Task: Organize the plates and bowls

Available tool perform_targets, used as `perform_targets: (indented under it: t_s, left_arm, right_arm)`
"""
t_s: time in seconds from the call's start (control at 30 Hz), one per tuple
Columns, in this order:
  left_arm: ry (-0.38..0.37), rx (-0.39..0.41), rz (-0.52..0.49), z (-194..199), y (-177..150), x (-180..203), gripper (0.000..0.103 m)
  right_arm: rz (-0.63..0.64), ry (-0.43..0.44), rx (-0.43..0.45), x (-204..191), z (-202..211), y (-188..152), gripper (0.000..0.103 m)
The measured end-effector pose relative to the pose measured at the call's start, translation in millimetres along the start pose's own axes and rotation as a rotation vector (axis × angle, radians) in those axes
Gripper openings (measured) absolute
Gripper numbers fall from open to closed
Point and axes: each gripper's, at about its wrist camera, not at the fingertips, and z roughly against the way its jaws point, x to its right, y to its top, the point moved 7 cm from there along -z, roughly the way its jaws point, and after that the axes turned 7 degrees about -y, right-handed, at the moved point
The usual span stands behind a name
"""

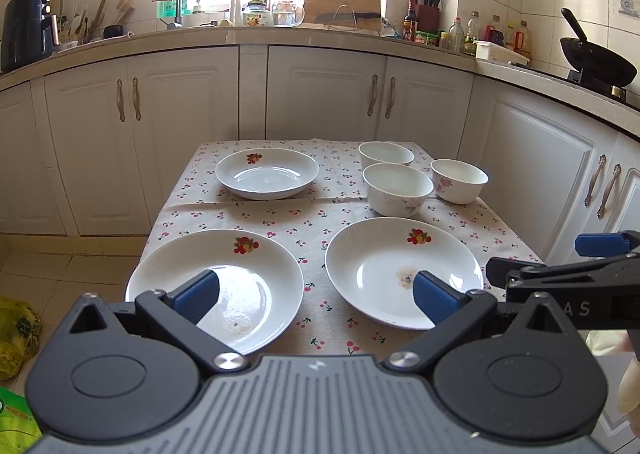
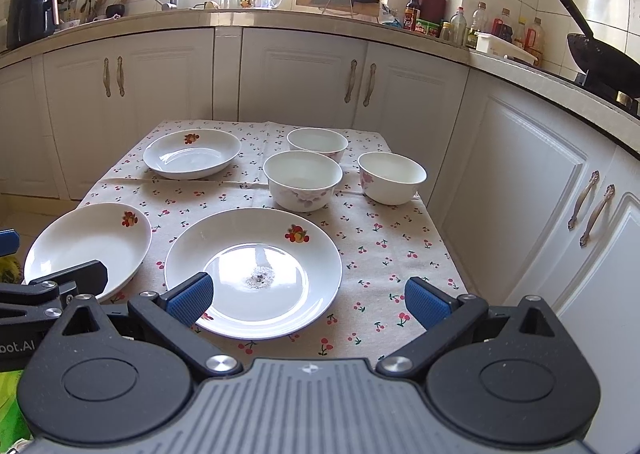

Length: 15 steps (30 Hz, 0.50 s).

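Observation:
Three white fruit-print plates lie on the cherry-print tablecloth: a near left plate, a near right plate and a far plate. Three white bowls cluster at the far right, apart from each other. My left gripper hovers open above the near edge, between the two near plates, holding nothing. My right gripper is open and empty over the near right plate. The right wrist view also shows the left plate, the far plate and the bowls.
White cabinets and a counter with bottles, a knife block and a cutting board wrap around behind the table. A black wok sits on the stove at right. Tiled floor and a yellow bag lie to the table's left.

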Motion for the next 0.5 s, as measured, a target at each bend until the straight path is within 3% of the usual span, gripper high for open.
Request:
perform_targets:
  t_s: [0.5]
  left_arm:
    - [-0.003,-0.003,0.004,-1.1,1.9,-2.6,0.102]
  right_arm:
    - [0.01,-0.011,0.004,-0.3,1.3,3.5,0.103]
